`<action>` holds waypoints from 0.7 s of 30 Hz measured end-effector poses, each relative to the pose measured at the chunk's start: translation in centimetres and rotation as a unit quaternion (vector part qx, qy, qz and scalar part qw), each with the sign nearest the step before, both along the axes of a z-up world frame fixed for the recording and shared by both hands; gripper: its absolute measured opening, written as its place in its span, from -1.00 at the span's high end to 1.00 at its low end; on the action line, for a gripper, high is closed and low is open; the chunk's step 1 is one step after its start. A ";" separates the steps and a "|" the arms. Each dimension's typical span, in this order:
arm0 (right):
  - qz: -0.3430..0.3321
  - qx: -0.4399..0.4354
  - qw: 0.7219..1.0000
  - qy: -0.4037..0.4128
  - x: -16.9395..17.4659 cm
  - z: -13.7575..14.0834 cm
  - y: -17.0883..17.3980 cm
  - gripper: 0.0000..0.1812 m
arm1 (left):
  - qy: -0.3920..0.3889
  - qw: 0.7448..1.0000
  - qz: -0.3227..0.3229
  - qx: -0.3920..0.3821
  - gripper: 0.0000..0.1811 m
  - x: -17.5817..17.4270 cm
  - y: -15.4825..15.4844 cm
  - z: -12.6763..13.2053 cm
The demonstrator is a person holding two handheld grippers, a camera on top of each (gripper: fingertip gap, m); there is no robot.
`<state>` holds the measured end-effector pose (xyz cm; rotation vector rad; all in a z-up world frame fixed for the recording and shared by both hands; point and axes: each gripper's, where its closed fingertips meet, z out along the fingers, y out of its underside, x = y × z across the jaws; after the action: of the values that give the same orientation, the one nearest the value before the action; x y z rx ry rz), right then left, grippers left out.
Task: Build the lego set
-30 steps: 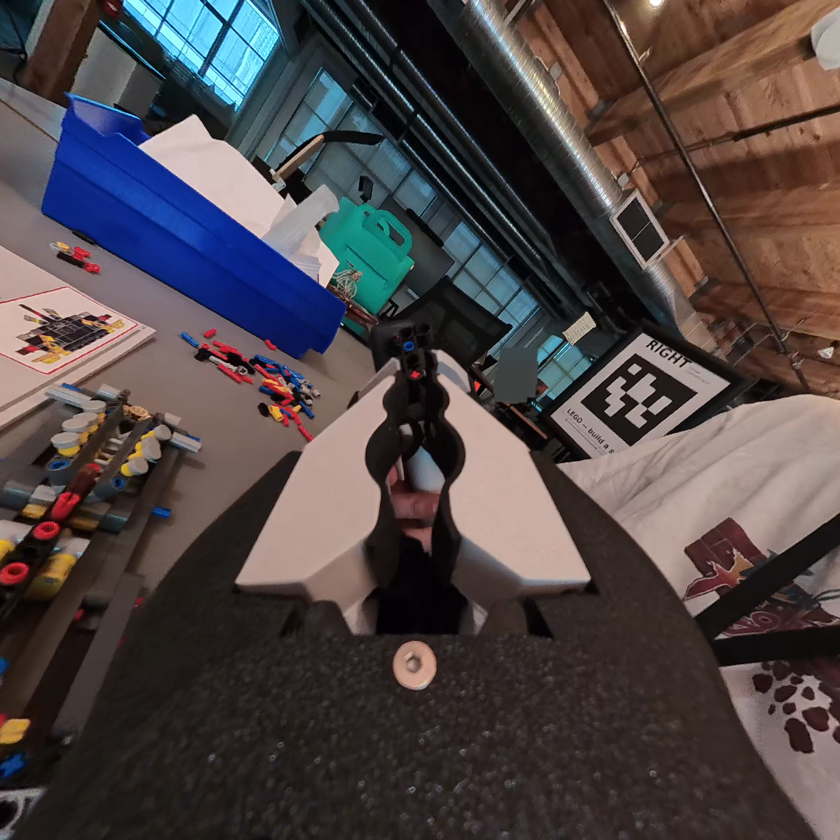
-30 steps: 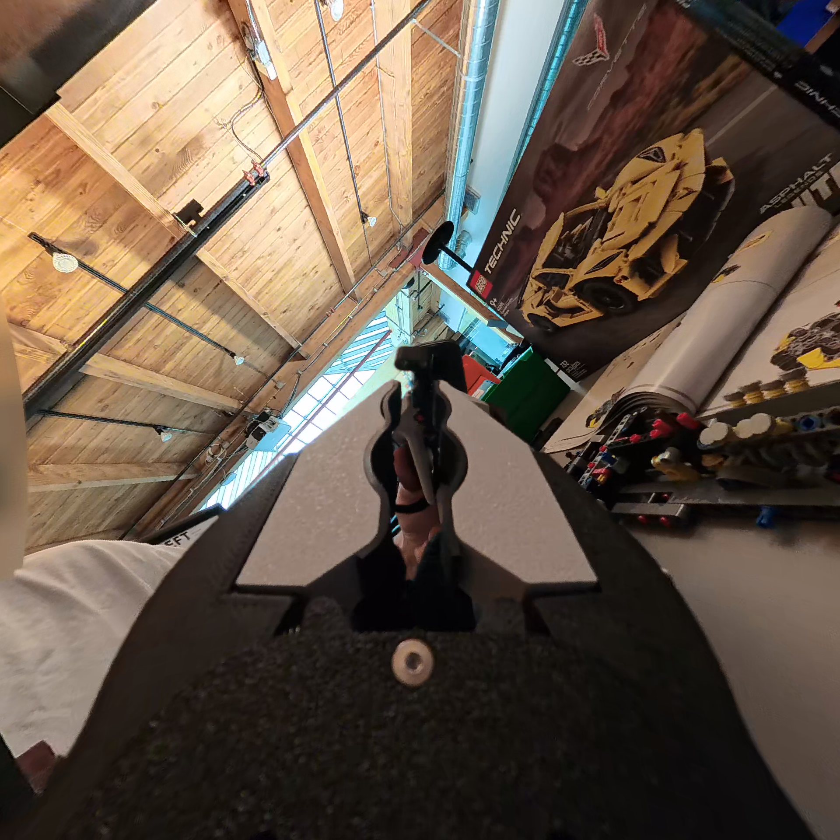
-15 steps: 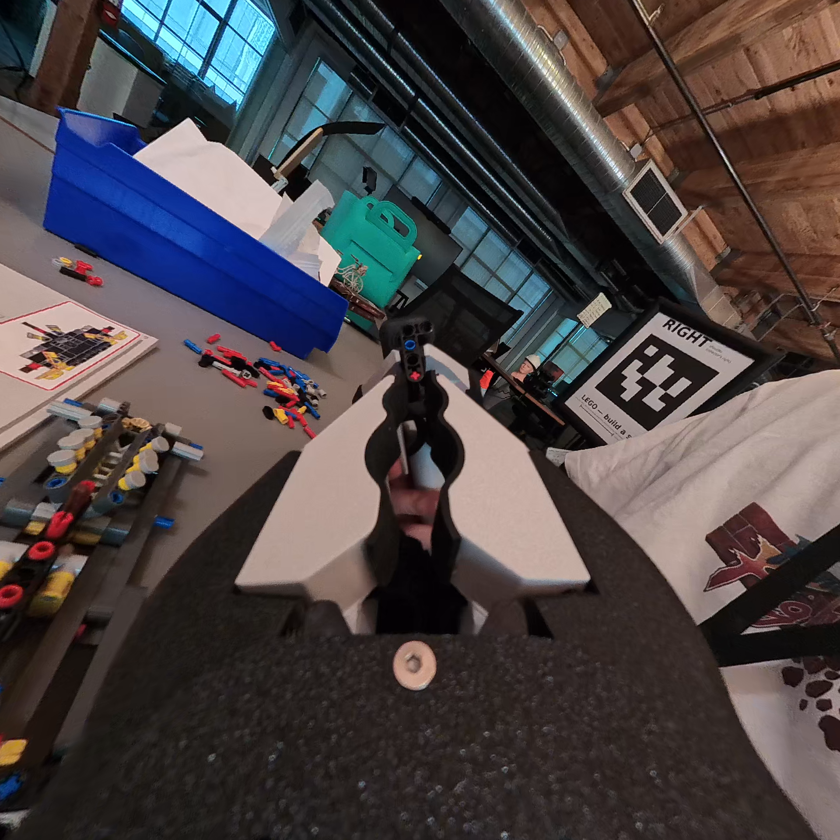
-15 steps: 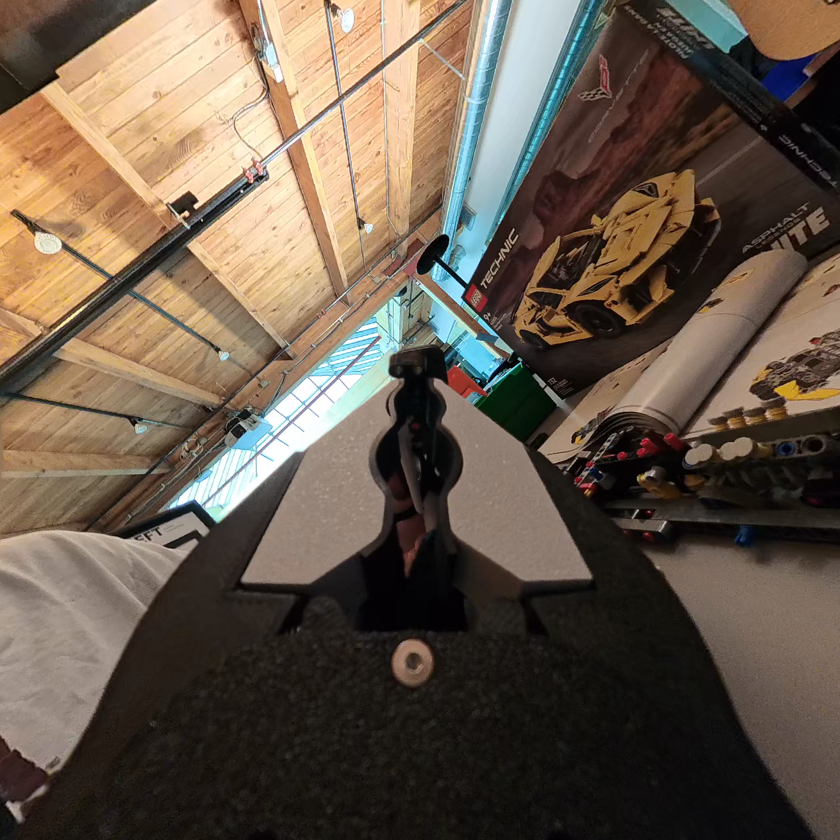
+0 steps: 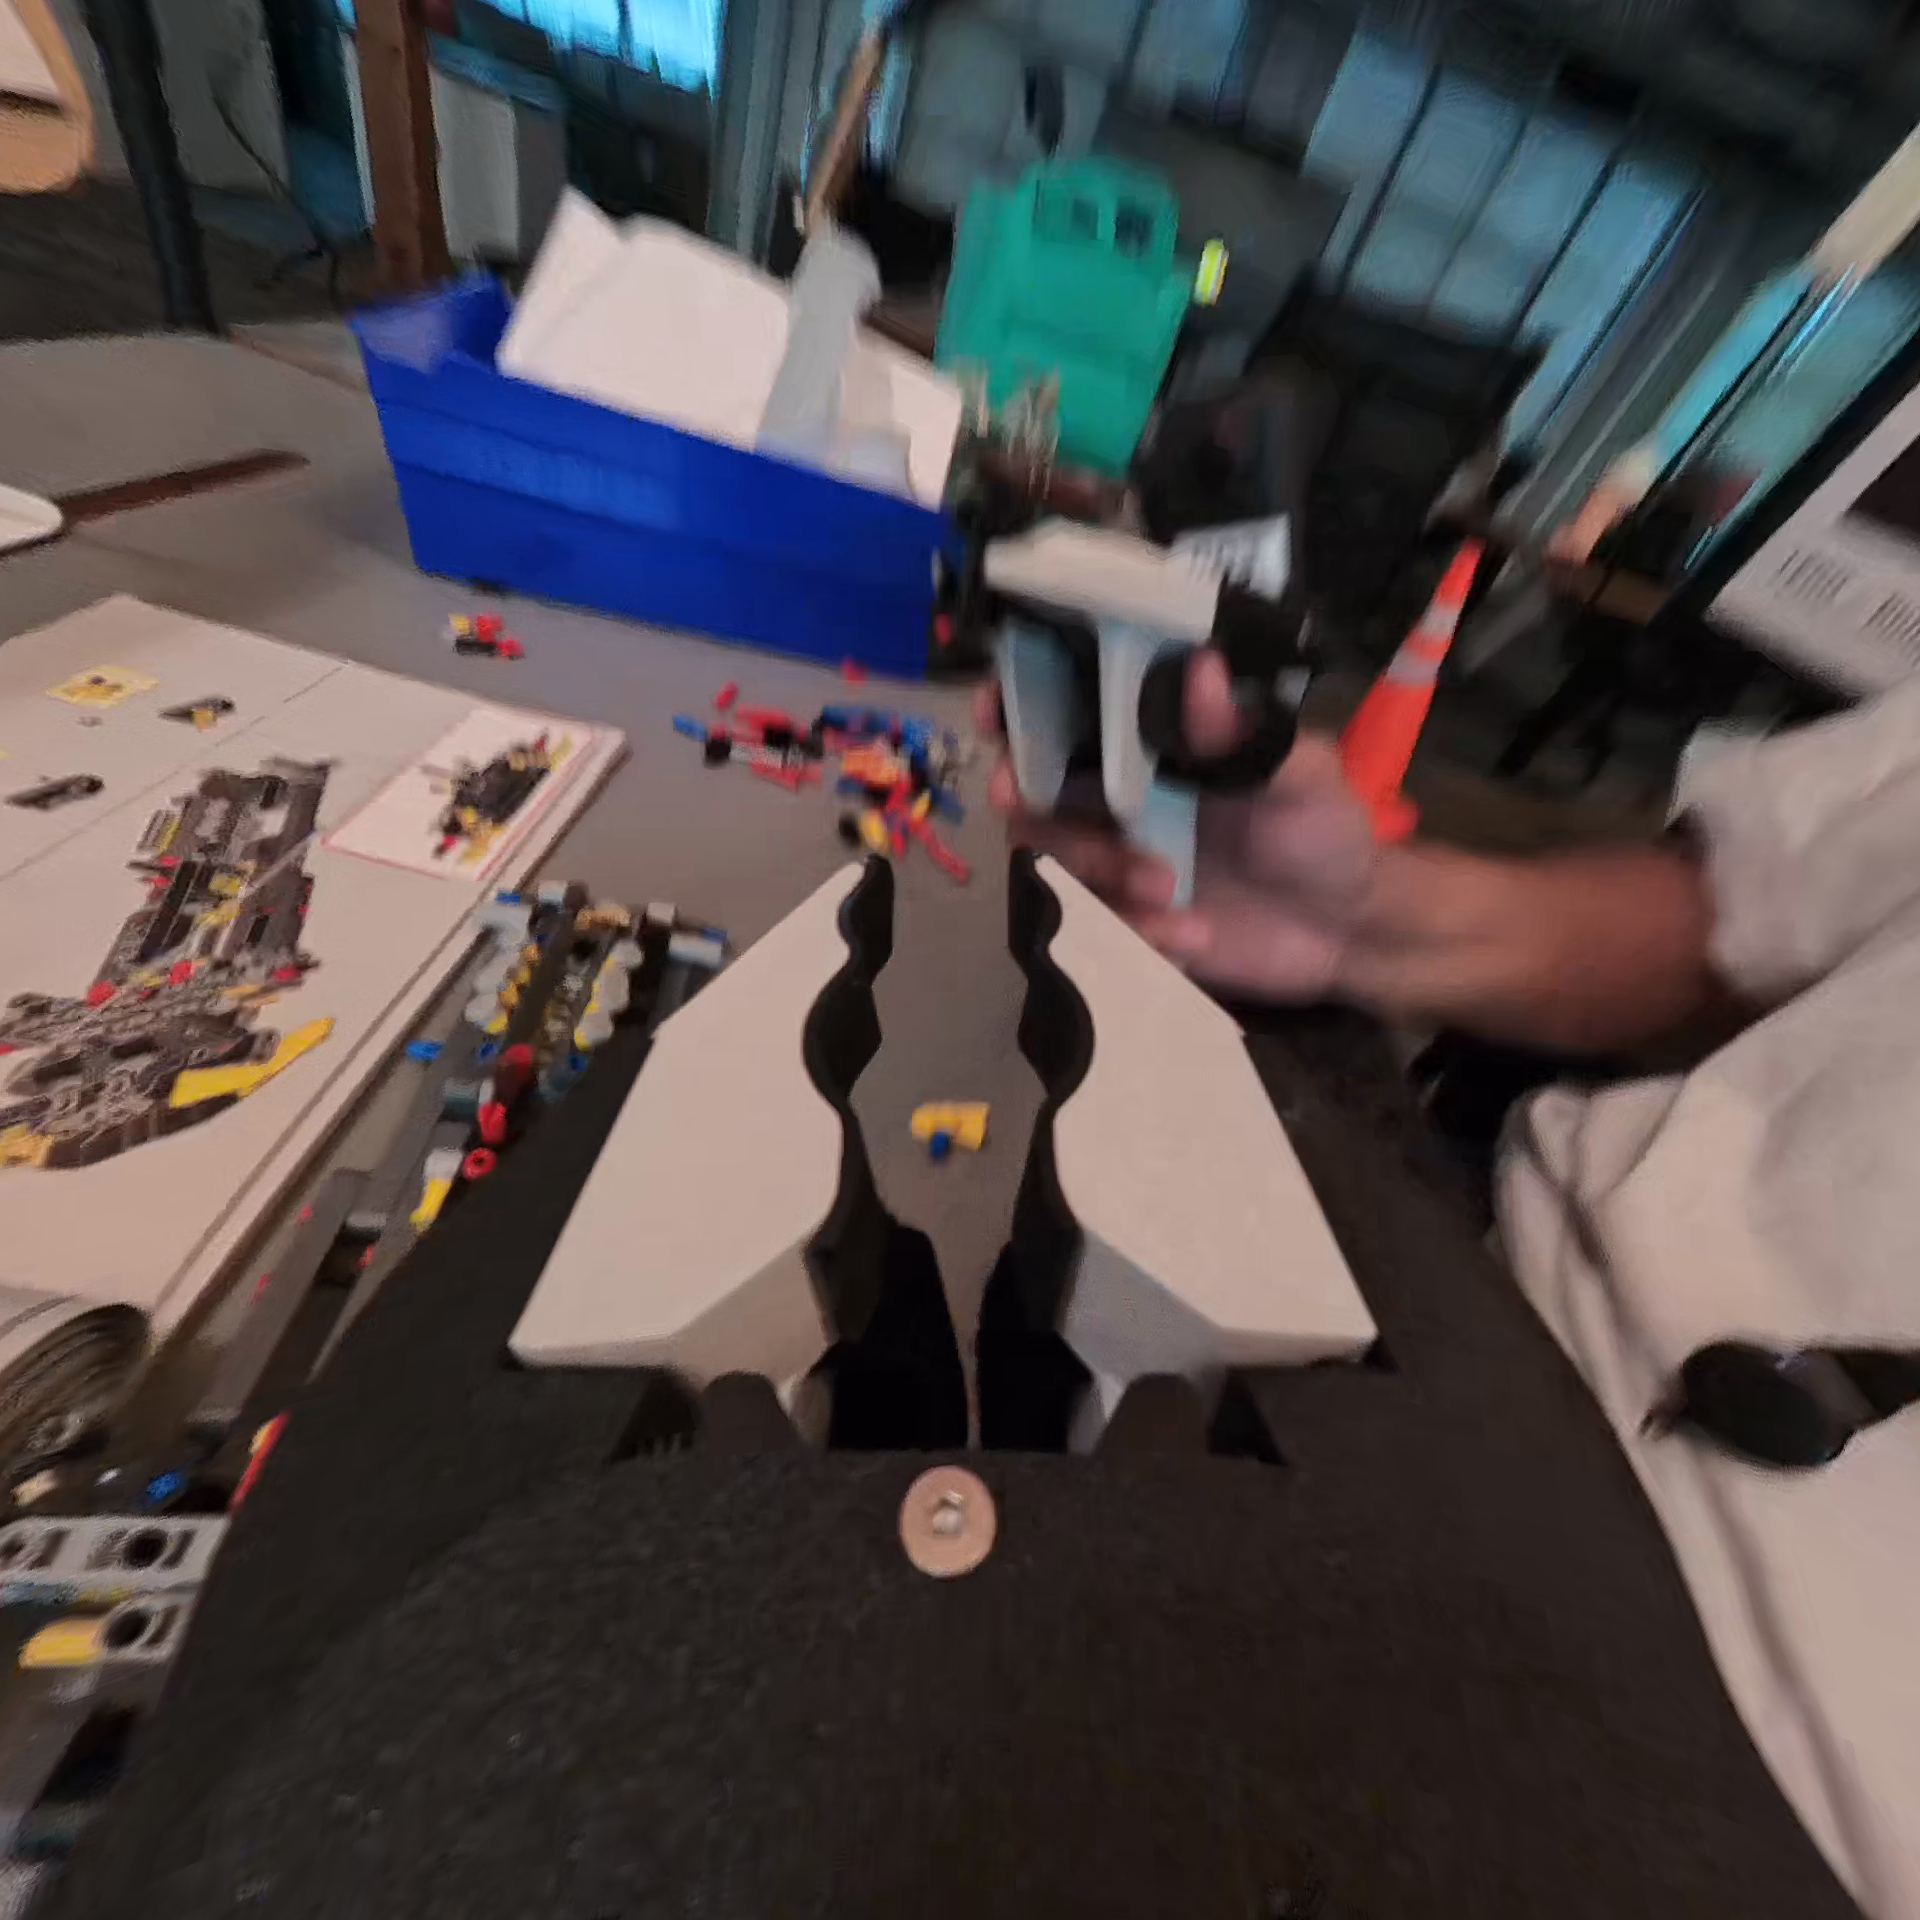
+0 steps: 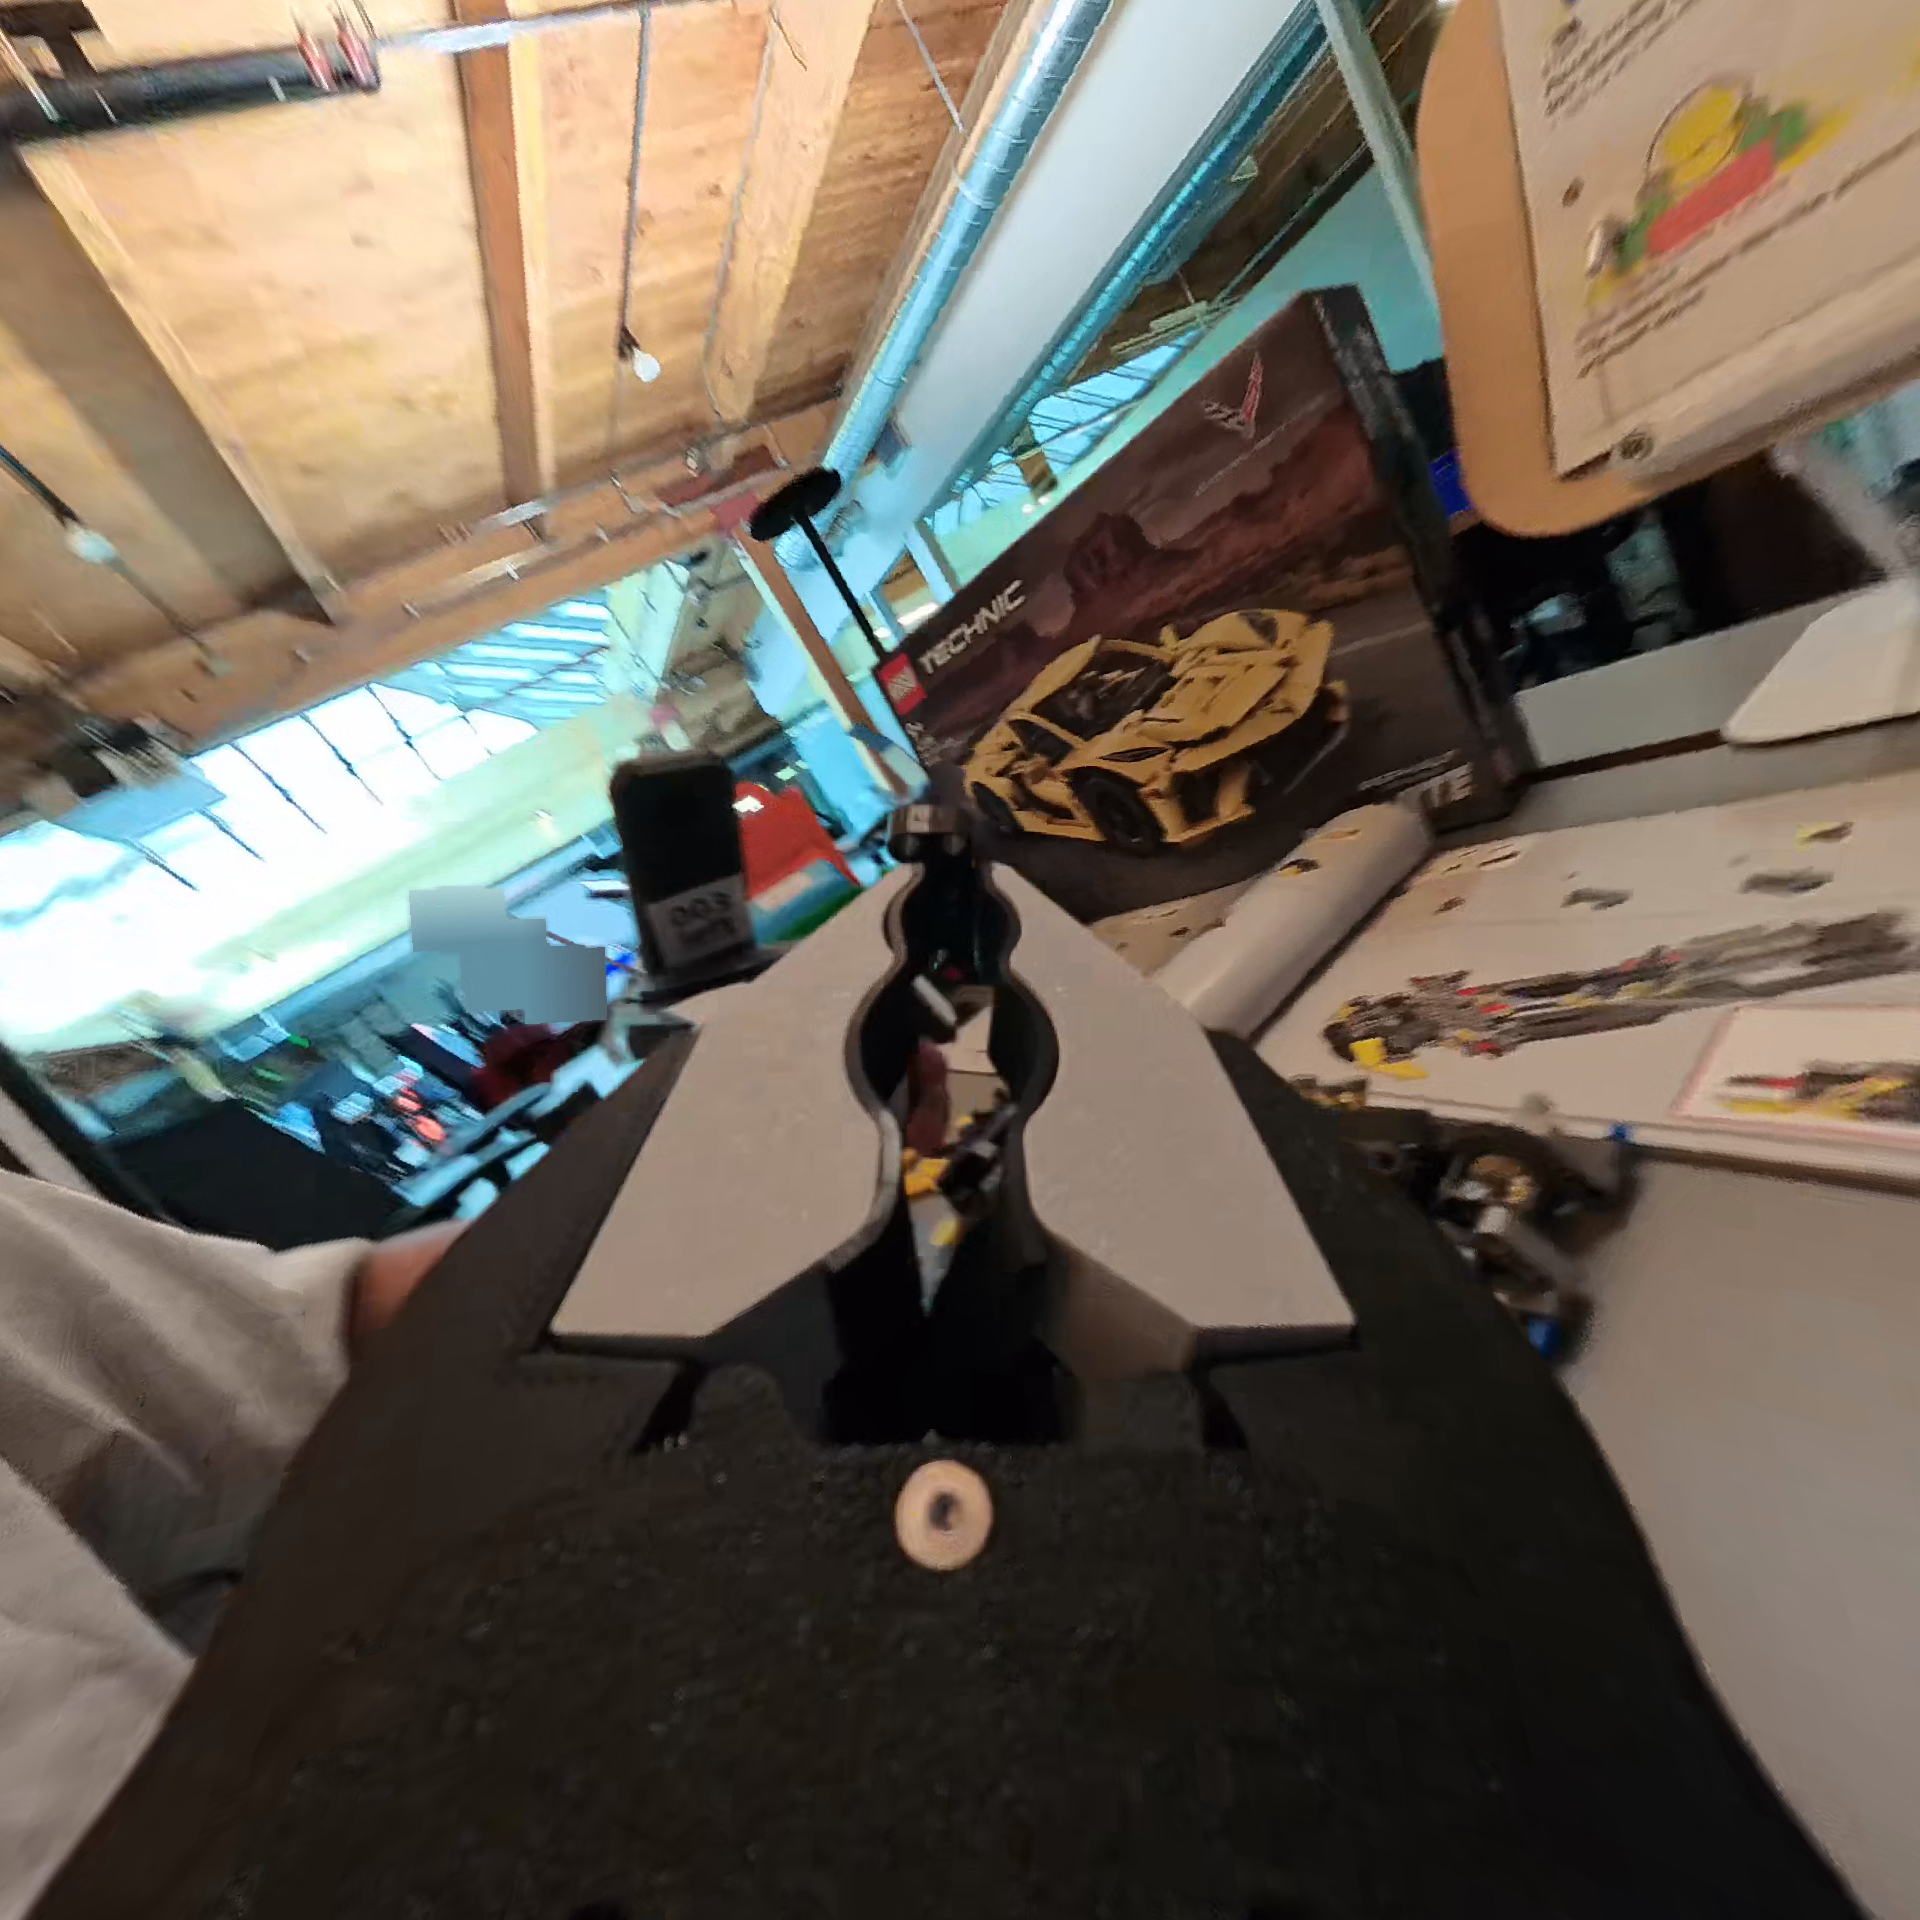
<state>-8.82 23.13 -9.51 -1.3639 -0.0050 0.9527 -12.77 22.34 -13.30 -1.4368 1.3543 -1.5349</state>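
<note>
My left gripper (image 5: 948, 868) is open and empty, tilted down over the grey table (image 5: 665, 810). A small yellow piece (image 5: 948, 1127) lies on the table between its jaws. My right gripper (image 6: 951, 883) is shut on a small black Lego piece (image 6: 928, 821) that sticks out past its tips. The partly built chassis (image 5: 551, 987) lies left of the left gripper and also shows in the right wrist view (image 6: 1496, 1195). A pile of loose coloured pieces (image 5: 862, 758) lies ahead. A person's hand (image 5: 1278, 862) holds the blurred right gripper at the right.
An open instruction booklet (image 5: 208, 883) lies at the left; it also shows in the right wrist view (image 6: 1558, 987). A blue bin (image 5: 644, 520) with white paper stands behind the pile. The set's box (image 6: 1195, 727) stands at the back. An orange cone (image 5: 1403, 696) is beyond the table. My right fingertips sit around 6 cm from my left ones.
My left gripper has opened and no longer holds its black piece. It has swung down toward the table. My right gripper has tilted lower, still shut on a black piece.
</note>
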 end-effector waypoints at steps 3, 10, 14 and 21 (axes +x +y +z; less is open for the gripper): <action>-0.045 0.014 0.992 -0.121 0.6 -0.4 -0.2 0.93 | 0.153 0.979 -0.053 0.122 0.73 -0.2 -2.3 -5.4; -0.061 0.018 0.988 -0.138 1.3 -0.7 -0.5 0.93 | 0.252 0.941 -0.092 0.204 0.73 0.2 -5.0 -10.5; -0.051 0.002 0.994 -0.093 1.9 -0.8 -0.4 0.93 | 0.273 0.927 -0.065 0.247 0.74 1.1 -4.3 -11.0; -0.043 -0.003 0.996 -0.079 2.0 -0.9 -0.4 0.93 | 0.296 0.906 -0.056 0.296 0.82 1.8 -3.9 -11.7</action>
<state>-6.86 22.72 -10.42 -1.4311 -0.0621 0.7710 -10.98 18.45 -25.04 -1.4738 2.0627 -0.6268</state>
